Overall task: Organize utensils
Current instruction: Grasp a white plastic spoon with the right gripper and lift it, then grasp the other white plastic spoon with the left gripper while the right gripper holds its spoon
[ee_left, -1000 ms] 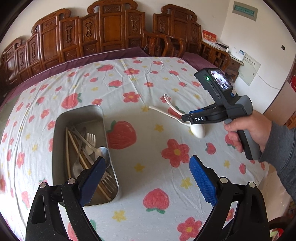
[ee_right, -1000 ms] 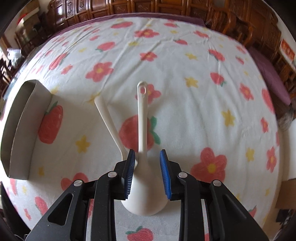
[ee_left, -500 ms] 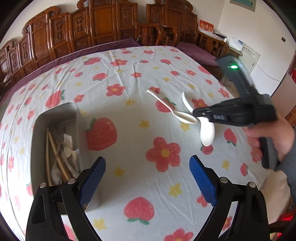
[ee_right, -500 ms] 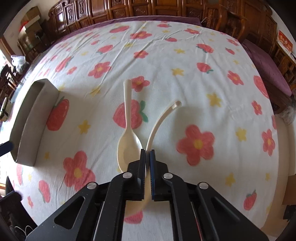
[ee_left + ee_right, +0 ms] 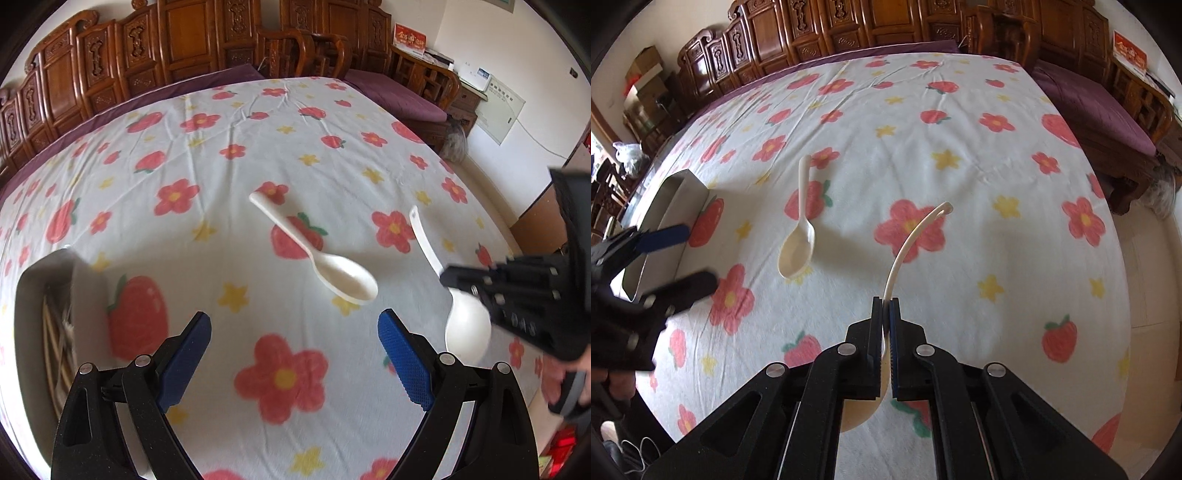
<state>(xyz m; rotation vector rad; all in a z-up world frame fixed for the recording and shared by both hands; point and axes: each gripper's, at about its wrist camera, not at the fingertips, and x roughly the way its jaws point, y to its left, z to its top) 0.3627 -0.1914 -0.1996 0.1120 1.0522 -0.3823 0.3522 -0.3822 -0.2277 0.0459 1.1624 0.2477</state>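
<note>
Fingers (image 5: 891, 325) tight on white spoon (image 5: 908, 243) — lifted

right hand-held gripper (image 5: 885, 314) now clamped on spoon (image 5: 916, 240), lifted off tablecloth (image 5: 960, 155)

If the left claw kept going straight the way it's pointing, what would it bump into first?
Probably just the flowered tablecloth. The open left claw aims at bare cloth; the loose white spoon lies a bit beyond and to the right, though depth is unclear.

One white ceramic spoon (image 5: 798, 236) lies bowl-up mid-worktop; a second white spoon (image 5: 908, 243) is raised off it, pinched edge-on; the metal utensil tray (image 5: 661, 221) sits at the left edge.
</note>
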